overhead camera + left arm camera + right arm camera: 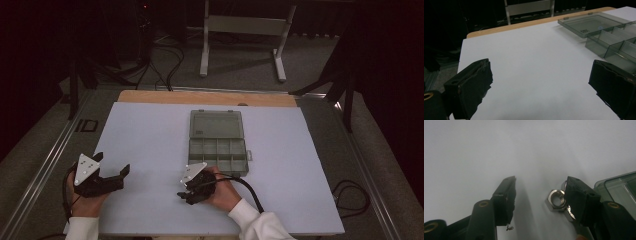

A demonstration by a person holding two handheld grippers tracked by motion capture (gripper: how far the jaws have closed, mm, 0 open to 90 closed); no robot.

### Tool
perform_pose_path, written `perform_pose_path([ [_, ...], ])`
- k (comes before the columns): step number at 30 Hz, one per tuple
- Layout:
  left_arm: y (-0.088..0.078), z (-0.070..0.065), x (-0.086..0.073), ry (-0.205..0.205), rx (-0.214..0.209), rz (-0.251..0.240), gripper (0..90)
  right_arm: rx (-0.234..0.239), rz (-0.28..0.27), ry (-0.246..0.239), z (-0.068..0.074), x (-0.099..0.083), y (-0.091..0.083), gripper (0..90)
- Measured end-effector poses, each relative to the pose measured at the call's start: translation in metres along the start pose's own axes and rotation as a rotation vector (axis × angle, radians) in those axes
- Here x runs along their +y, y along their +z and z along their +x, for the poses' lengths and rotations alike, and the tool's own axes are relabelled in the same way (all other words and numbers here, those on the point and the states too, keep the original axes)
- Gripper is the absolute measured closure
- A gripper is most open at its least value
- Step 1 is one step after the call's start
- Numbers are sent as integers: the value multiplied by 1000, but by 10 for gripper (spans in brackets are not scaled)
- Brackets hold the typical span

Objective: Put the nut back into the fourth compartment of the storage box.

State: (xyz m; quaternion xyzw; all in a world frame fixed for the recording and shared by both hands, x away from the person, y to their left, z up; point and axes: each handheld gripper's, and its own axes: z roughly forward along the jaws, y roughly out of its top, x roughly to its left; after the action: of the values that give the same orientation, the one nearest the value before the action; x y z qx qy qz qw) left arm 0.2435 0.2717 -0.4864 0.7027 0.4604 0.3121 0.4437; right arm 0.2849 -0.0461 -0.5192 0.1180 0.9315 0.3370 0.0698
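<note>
A: Your right gripper [537, 195] has its jaws parted around the nuts [557, 201] on the sheet [499, 150], just beside the box [621, 185]. One jaw touches them; the other stands clear, so nothing is gripped yet.

B: What worries you?

A: There look to be two or more, stacked. Squeeze from one side and you may skate them across the sheet, or pinch one and flick the other away.

B: And the left gripper [540, 82]?

A: Released, hovering over bare sheet, holding nothing. Farther off, the open box has shallow compartments [218, 148]; a loosely held nut could drop outside them.
</note>
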Motion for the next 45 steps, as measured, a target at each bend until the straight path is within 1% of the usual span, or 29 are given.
perform_pose_path([
  [2, 0, 0, 0, 2, 0, 2, 45, -8, 19, -2, -1, 0, 1, 397],
  [6, 0, 0, 0, 1, -1, 0, 46, -18, 24, 4, -2, -1, 1, 391],
  [7, 0, 0, 0, 2, 0, 1, 47, -15, 24, 12, -2, -1, 1, 391],
  [10, 0, 0, 0, 4, 0, 1, 47, -11, 24, 9, -2, -1, 1, 394],
  [11, 0, 0, 0, 6, 0, 2, 47, -8, 27, -8, -2, 0, 2, 398],
  [16, 0, 0, 0, 5, 0, 1, 47, -11, 19, 1, -3, 0, 2, 408],
  [17, 0, 0, 0, 6, -1, 2, 47, -6, 22, -5, -3, 0, 3, 410],
  [18, 0, 0, 0, 6, -1, 1, 47, 0, 23, 2, -2, 0, 4, 423],
  [19, 0, 0, 0, 5, -1, 0, 47, 11, 31, -4, -1, 0, 5, 429],
  [21, 0, 0, 0, 3, 0, 0, 48, -6, 40, -17, 3, 1, 7, 432],
  [22, -1, 0, 0, 5, 0, 1, 48, 0, 46, -29, 3, 1, 8, 434],
  [25, 0, 0, 0, 5, -1, 0, 48, 6, 64, -25, 4, 1, 7, 461],
  [26, 0, 0, 0, 5, -1, 0, 48, 10, 68, -31, 3, 0, 6, 475],
  [30, 0, -1, 0, 6, 0, 1, 48, 23, 86, -25, 1, -1, 4, 526],
  [38, 0, -1, 0, 6, 1, 1, 50, 67, 109, -9, -1, 0, 3, 624],
  [40, 0, -1, 0, 6, 1, 1, 50, 70, 121, 0, -2, 2, 3, 635],
  [41, 0, -1, 0, 5, 0, 0, 50, 76, 132, -5, -3, 2, 3, 648],
  [43, 0, -1, 0, 5, -1, -1, 52, 77, 144, 2, -4, 3, 2, 680],
  [45, 0, 0, 0, 4, -1, 0, 52, 82, 154, 5, -6, 3, 2, 686],
])
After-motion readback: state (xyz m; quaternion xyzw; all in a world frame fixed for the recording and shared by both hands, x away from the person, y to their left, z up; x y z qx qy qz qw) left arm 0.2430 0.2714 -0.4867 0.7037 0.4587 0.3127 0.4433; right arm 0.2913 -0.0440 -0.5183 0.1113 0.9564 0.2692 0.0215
